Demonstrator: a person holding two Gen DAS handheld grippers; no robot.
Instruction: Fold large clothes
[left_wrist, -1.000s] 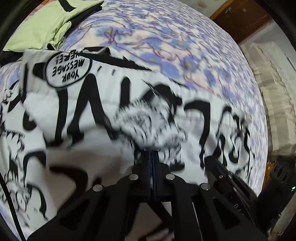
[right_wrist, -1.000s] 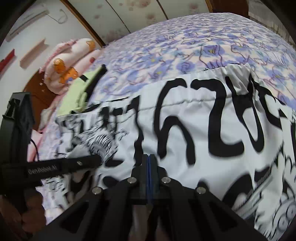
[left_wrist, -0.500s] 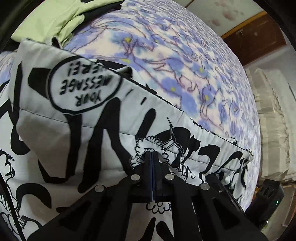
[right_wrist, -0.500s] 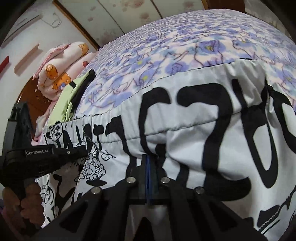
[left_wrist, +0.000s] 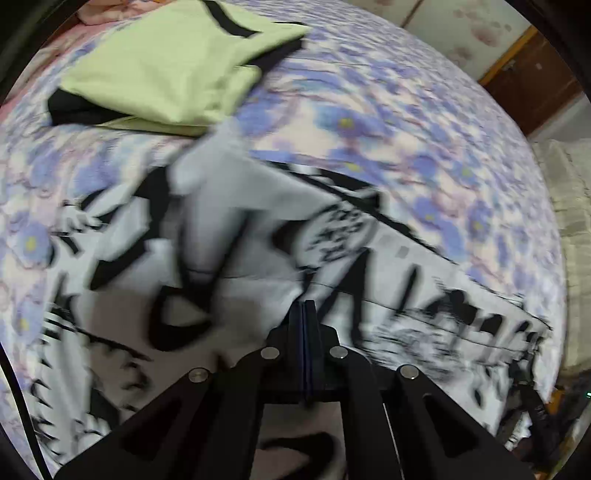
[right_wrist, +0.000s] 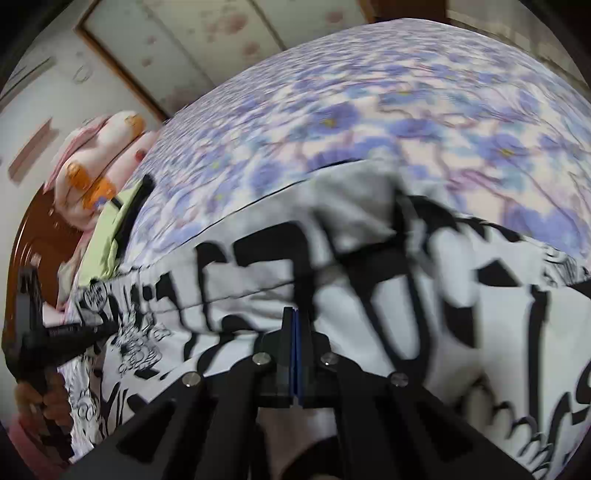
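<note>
A large white cotton garment printed with bold black comic lettering and drawings (left_wrist: 258, 258) lies spread over the bed's purple-and-blue flowered sheet (left_wrist: 424, 122), and both tools are fastened to it. The left gripper (left_wrist: 303, 306) has its two black fingers pressed flat together with a pinch of the white cloth nipped between them, and the right gripper (right_wrist: 293, 314) is closed the same way on the fabric further along the same long edge; no gap shows between either pair of jaws. The cloth bunches and rises around each grip, and both views are smeared, so I judge the fold is in mid-carry: a doubled flap of the garment is being drawn across the rest of it toward the far side of the bed. From the right-hand view the left tool's black handle and the person's hand (right_wrist: 37, 402) around it show low on the left, level with the same hem. A neatly folded pale green top with black trim (left_wrist: 166, 66) sits just beyond the garment's far edge, and a rolled pink blanket with orange patches (right_wrist: 99, 162) lies against the brown headboard. What seems needed next is to carry both corners evenly, lay the flap down square on the lower layer, then let go and smooth it flat.
</note>
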